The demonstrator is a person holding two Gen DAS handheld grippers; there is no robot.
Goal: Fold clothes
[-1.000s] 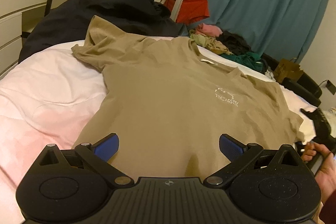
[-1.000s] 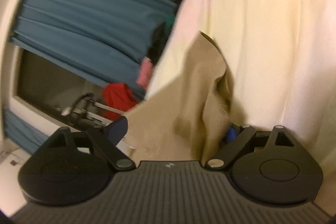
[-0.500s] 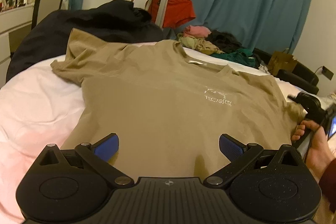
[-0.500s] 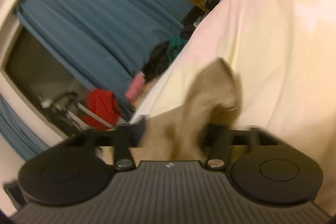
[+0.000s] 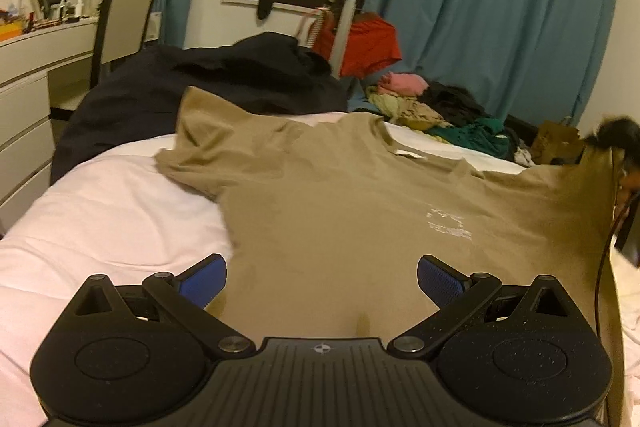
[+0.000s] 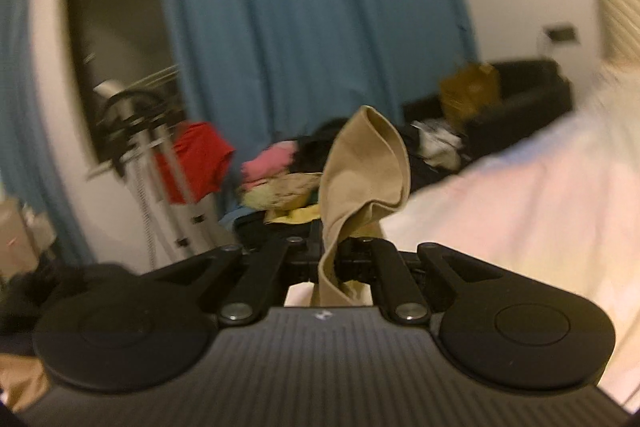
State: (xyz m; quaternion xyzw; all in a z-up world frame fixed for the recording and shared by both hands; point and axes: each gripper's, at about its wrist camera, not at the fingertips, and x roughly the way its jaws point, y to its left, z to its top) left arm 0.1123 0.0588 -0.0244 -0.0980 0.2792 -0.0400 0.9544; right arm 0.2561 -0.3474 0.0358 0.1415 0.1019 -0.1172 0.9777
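Note:
A tan T-shirt with a small white chest print lies face up on the white bed. My left gripper hovers open over the shirt's lower hem, its blue pads wide apart and nothing between them. In the right wrist view my right gripper is shut on a fold of the tan shirt, which sticks up ahead of the jaws. In the left wrist view that right sleeve is lifted off the bed at the far right, with the right gripper showing dark and blurred above it.
A dark garment is heaped at the bed's far side. Beyond it stand a clothes rack with a red garment, a pile of mixed clothes and blue curtains. A white dresser and chair stand at the left.
My right gripper shut on the shirt's right sleeve, rolled upright and lifted it off the bed. The left gripper shifted slightly and stays open over the hem.

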